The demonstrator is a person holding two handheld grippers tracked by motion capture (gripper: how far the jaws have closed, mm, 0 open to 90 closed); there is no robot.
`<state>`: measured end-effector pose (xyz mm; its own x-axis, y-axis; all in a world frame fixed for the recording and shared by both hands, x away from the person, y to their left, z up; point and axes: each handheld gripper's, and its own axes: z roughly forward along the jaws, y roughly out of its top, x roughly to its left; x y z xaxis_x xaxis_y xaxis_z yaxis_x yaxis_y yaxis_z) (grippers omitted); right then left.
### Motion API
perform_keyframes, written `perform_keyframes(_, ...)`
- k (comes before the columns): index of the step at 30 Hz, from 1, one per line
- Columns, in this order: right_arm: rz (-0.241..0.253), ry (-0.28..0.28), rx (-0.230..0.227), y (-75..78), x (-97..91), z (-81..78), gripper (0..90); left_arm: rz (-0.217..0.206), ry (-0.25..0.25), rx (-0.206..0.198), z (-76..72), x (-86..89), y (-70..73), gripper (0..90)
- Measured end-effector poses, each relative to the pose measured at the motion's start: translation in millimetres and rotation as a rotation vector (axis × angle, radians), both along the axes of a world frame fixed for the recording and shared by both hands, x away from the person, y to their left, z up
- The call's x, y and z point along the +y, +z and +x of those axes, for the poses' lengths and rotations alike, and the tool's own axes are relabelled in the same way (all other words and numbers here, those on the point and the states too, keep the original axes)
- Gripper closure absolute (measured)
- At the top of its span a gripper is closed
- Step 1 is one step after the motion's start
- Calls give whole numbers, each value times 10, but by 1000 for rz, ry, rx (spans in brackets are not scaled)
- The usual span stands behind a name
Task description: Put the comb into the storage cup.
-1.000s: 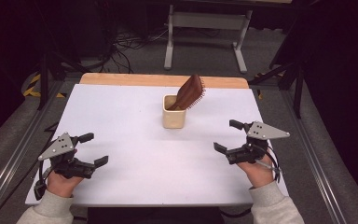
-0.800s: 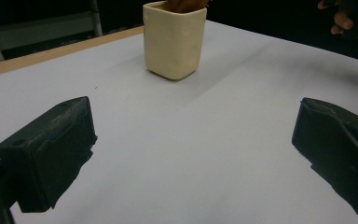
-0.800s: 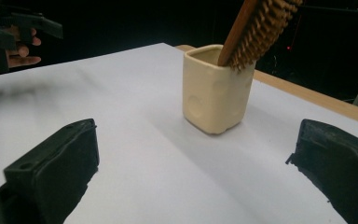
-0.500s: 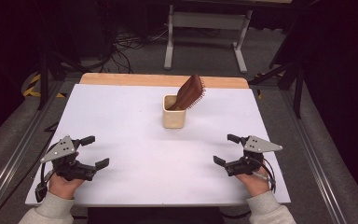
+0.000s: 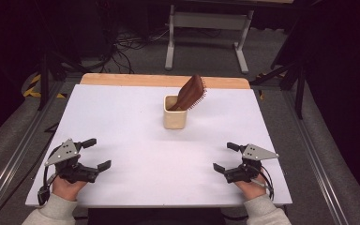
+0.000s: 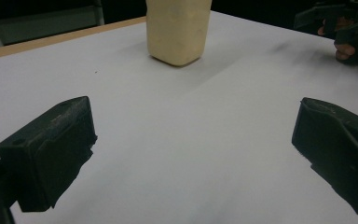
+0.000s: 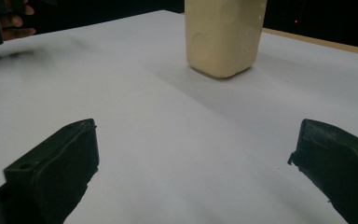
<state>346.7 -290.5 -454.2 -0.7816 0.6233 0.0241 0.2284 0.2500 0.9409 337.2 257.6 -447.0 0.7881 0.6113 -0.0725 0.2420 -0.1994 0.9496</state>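
A cream cup (image 5: pixel 175 117) stands upright near the middle of the white table (image 5: pixel 136 140), toward the far side. A brown hairbrush (image 5: pixel 191 93) leans out of it, head up and tilted right. My left gripper (image 5: pixel 96 153) rests low near the front left corner, open, with nothing between its jaws. My right gripper (image 5: pixel 224 157) sits near the front right corner, also open and empty. The cup (image 6: pixel 179 29) lies ahead in the left gripper view, the cup (image 7: pixel 223 35) likewise in the right gripper view.
A wooden strip (image 5: pixel 164 80) runs along the table's far edge. Beyond it stands a grey metal frame (image 5: pixel 206 33) on the floor with cables. Rails flank the table on both sides.
Both grippers have drawn back toward the front edge of the table and lowered. The right one moved furthest. The cup and brush have not moved.
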Motion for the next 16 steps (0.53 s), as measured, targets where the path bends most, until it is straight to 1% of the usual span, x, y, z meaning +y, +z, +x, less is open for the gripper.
perform_keyframes(4,6,-2,9,18,-15,-7,8,-14,11,-1,7,7,-27,4)
perform_keyframes(5,6,-3,10,21,-16,-8,8,-18,13,7,10,9,-36,4)
perform_keyframes(8,2,-3,8,22,-13,-11,8,-14,19,7,22,16,-51,4)
perform_keyframes(10,1,-3,1,27,-11,-18,8,-11,19,1,26,18,-51,4)
perform_keyframes(11,-1,-4,-2,28,-11,-19,8,-2,23,-9,29,13,-54,4)
perform_keyframes(13,-2,-4,-2,28,-9,-20,8,9,25,-14,32,10,-56,4)
perform_keyframes(14,-2,-3,-3,28,-8,-21,8,21,30,-31,30,10,-59,4)
perform_keyframes(15,-4,-1,-8,29,-7,-23,8,29,27,-38,31,12,-58,4)
perform_keyframes(16,-5,-2,-10,30,-6,-25,8,29,27,-38,31,12,-58,4)
